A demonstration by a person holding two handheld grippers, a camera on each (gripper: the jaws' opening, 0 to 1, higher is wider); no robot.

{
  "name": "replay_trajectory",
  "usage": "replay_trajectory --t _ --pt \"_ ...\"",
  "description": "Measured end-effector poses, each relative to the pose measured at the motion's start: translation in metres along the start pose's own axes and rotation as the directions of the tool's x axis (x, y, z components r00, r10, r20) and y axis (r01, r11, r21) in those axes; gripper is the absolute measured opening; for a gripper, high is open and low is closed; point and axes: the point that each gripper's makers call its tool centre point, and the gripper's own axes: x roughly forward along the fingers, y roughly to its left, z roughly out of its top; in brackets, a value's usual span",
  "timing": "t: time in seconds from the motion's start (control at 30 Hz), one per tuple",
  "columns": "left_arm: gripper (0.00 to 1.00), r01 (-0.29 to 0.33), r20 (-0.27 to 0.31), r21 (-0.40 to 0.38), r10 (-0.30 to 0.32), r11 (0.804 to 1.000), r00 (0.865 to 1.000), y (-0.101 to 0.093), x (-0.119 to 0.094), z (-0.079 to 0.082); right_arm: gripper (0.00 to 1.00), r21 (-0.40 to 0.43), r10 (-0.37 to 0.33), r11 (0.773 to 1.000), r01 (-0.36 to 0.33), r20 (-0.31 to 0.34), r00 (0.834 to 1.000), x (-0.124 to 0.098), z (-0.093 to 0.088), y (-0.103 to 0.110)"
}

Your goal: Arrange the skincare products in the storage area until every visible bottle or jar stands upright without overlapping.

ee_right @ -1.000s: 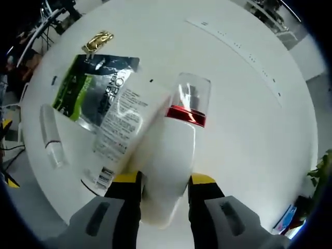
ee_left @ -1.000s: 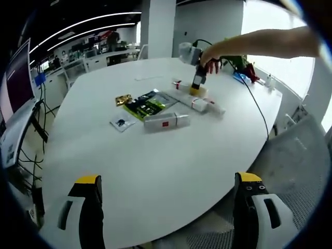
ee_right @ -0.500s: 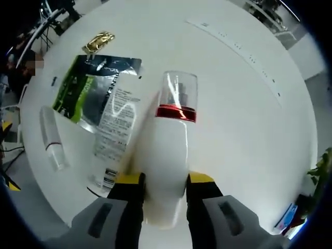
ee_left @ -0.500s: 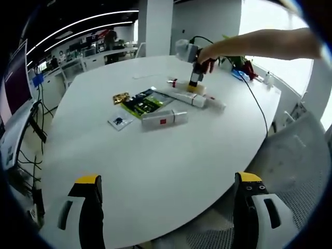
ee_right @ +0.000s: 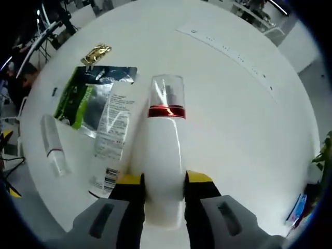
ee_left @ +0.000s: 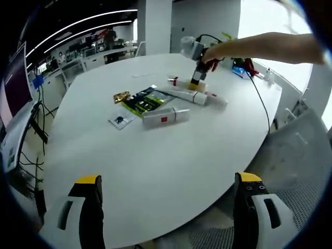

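Right tongs (ee_right: 157,179) clamped on white pump bottle (ee_right: 162,155) (clear cap, red band) above the counter (ee_right: 233,119); left tongs (ee_left: 168,184) agape, empty.

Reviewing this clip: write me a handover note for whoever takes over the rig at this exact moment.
Right gripper: shut on the white pump bottle, clear cap with red band.
Left gripper: open, holding nothing, near the table edge.
On the table: white tube lying flat over the green sachet; long white bottle on its side; gold packet; small sachet.
Done: pump bottle gripped.
Left: stand it upright, then right the lying bottle and tube without overlap.
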Motion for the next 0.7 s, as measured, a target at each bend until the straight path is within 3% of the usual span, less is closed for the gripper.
replay_trajectory --t 0.47,0.7 --pt "0.99 0.014 0.017 0.018 -0.014 1.0 1.0 -0.004 -0.001 0.005 0.28 0.087 0.039 0.995 -0.04 0.019 0.999 -0.004 -0.009 0.01" --pt "0.99 0.016 0.023 0.023 -0.016 1.0 1.0 -0.004 -0.002 0.006 0.27 0.151 0.108 0.982 -0.112 0.036 0.994 -0.009 -0.019 0.019"
